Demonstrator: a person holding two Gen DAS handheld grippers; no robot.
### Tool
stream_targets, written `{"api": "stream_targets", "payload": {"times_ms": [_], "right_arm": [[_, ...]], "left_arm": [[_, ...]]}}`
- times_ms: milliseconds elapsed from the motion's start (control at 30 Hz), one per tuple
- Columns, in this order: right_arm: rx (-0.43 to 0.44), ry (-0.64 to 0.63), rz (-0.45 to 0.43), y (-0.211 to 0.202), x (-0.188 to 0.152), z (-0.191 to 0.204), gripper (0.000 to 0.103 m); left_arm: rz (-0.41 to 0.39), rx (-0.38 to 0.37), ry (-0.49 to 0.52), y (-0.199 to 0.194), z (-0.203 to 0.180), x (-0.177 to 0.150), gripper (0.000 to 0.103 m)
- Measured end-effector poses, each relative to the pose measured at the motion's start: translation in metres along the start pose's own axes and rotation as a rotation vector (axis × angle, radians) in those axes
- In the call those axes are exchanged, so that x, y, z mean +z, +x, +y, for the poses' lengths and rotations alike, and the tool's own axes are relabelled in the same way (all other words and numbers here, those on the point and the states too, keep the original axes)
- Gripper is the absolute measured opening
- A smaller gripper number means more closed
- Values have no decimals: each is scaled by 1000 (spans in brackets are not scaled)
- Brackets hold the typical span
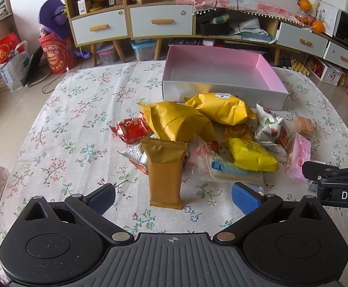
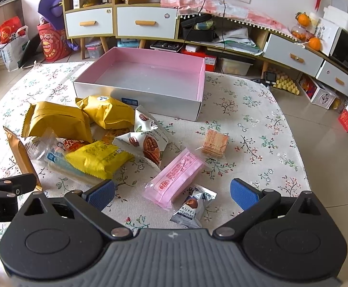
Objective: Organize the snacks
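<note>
A pile of snack packets lies on the floral tablecloth in front of an empty pink-lined box (image 1: 221,76) (image 2: 147,76). My left gripper (image 1: 174,198) is open, its blue pads on either side of a brown-gold bar packet (image 1: 165,174). Behind it lie two yellow bags (image 1: 178,122) (image 1: 221,106), a red packet (image 1: 130,129) and a small yellow packet (image 1: 251,154). My right gripper (image 2: 172,195) is open above a pink packet (image 2: 176,179) and a truffle chocolate packet (image 2: 193,206). A pecan packet (image 2: 147,138) and a wafer stack (image 2: 215,143) lie nearby.
The right gripper's arm (image 1: 336,179) enters the left wrist view from the right edge. The table's edge drops to a tiled floor (image 2: 317,129) on the right. Shelves and drawers (image 1: 154,21) stand behind the table.
</note>
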State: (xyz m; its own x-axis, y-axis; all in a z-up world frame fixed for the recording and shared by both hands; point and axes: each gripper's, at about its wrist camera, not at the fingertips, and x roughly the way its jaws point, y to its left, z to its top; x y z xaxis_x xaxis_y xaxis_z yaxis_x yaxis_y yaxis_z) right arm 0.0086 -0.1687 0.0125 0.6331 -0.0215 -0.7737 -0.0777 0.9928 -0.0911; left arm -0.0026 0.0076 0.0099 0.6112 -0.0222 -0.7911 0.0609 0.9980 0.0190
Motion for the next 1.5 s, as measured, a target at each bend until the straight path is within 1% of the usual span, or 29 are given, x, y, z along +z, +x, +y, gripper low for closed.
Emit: {"api": "stream_targets", "payload": {"times_ms": [333, 1167, 1300, 1333, 1433, 1500], "right_arm": [[9, 3, -12, -6, 3, 3, 103], [1, -4, -3, -3, 3, 3, 103], [-5, -8, 0, -2, 2, 4, 103], [-7, -10, 1, -2, 2, 4, 103], [-10, -13, 6, -1, 1, 3, 103], [-4, -13, 8, 0, 1, 2, 103]], "left_arm": [[-7, -7, 6, -3, -3, 0, 103], [-13, 2, 8, -2, 0, -1, 103], [-15, 3, 28, 0, 1, -1, 103], [-15, 0, 34, 0, 1, -1, 103], [5, -77, 36, 4, 8, -1, 103], [19, -109, 26, 7, 13, -1, 103]]}}
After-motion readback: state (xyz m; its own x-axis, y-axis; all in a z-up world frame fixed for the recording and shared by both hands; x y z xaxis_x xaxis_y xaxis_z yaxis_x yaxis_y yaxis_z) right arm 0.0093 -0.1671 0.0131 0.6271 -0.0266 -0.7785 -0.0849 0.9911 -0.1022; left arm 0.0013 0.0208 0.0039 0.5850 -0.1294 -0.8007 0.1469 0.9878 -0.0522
